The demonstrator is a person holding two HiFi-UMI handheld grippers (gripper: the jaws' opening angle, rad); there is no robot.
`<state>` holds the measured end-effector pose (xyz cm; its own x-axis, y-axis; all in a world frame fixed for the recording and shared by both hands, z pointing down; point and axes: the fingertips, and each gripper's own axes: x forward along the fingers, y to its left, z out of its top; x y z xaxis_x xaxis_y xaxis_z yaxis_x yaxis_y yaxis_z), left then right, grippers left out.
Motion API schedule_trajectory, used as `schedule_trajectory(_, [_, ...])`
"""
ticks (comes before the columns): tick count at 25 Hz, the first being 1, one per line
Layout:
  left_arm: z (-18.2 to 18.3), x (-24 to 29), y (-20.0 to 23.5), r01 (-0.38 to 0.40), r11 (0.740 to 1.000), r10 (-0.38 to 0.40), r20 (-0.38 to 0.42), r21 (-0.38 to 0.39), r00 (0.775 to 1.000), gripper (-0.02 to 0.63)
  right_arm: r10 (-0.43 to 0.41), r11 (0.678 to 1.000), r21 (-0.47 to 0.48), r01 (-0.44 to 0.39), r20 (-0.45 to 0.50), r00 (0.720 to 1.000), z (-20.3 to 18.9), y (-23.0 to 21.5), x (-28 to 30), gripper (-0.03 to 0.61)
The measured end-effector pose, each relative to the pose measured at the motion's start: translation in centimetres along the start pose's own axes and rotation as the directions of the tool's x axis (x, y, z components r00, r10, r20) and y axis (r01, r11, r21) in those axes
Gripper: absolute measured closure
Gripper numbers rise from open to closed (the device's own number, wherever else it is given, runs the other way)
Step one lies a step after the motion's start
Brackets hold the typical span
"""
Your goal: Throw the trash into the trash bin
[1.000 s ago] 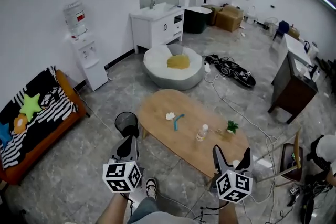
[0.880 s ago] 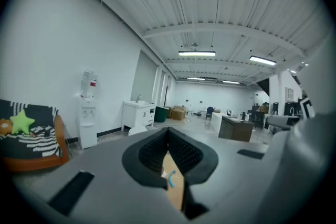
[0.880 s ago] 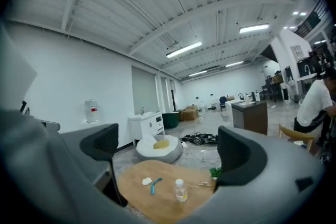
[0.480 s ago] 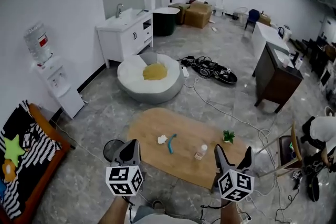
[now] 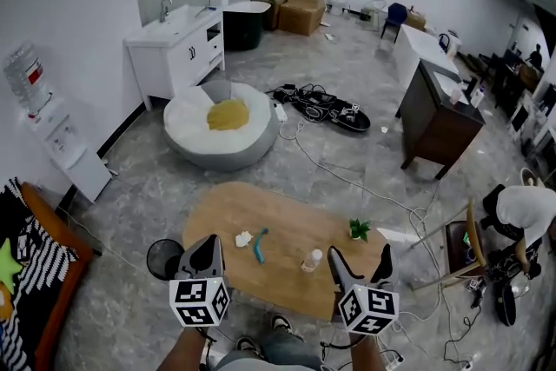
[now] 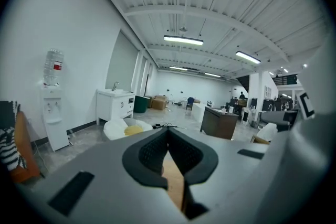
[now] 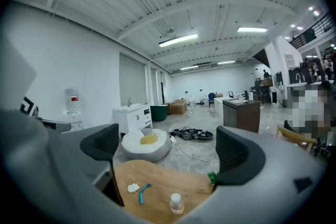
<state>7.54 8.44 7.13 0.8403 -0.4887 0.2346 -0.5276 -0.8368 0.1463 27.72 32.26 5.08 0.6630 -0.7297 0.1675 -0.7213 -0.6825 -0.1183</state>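
Looking down on a round black mesh trash bin (image 5: pixel 163 258), standing on the grey marbled floor just beside the left end of an oval wooden table (image 5: pixel 221 213). Seeing only darkness inside the bin, so not telling what it is holding.

Holding the left gripper (image 5: pixel 204 249) above the spot where bin and table are meeting, clenched on nothing, its dark ribbed pads (image 6: pixel 152 152) pressing together. Holding the right gripper (image 5: pixel 360 260) over the table's near right edge, released and empty, its thick black fingers (image 7: pixel 239 152) standing wide apart.

Finding the trash lying on the smooth pale wood towards the table's left half: a crumpled white paper wad (image 5: pixel 244 239) and, just beside it, a bent blue-green strip (image 5: pixel 261 245), both well clear of either gripper and outside the bin.

Noting a clear plastic bottle (image 5: pixel 311 260) with a white cap standing upright near the table's front edge, its contents not showing. Noting a small leafy green plant (image 5: pixel 359 229) sitting at the right end.

Catching, farther back on the floor, a round white bean bag (image 5: pixel 195 130) cradling a yellow cushion (image 5: pixel 228 113) in its hollow.
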Motion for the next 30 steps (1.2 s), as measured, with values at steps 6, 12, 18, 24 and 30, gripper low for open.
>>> schedule_trajectory(6, [1.3, 2.5, 0.1, -0.021, 1.0, 0.021, 0.014, -0.019, 1.0, 0.62, 0.05, 0.998, -0.024, -0.049, 0.004, 0.999, 1.7, 0.3, 3.5, 0.003])
schedule_trajectory(12, [-2.6, 4.4, -0.5, -0.033, 0.998, 0.029, -0.07, -0.045, 0.997, 0.62, 0.084, 0.996, -0.011, -0.085, -0.05, 0.995, -1.0, -1.0, 6.3, 0.005])
schedule_trajectory(18, [-9.7, 7.1, -0.4, -0.054, 0.991, 0.032, -0.174, -0.123, 0.984, 0.62, 0.075, 0.997, 0.034, -0.071, -0.14, 0.987, -8.0, -2.7, 8.4, 0.005])
schedule_trajectory(24, [-20.5, 9.1, 1.2, -0.089, 0.99, 0.056, -0.267, -0.114, 0.962, 0.62, 0.102, 0.994, 0.061, -0.09, -0.249, 0.963, -19.7, -2.5, 9.9, 0.005])
schedule_trajectory(30, [-29.7, 10.5, 2.9, -0.092, 0.991, 0.054, -0.337, -0.099, 0.94, 0.62, 0.108, 0.993, 0.084, -0.086, -0.316, 0.943, -29.6, -2.2, 11.2, 0.005])
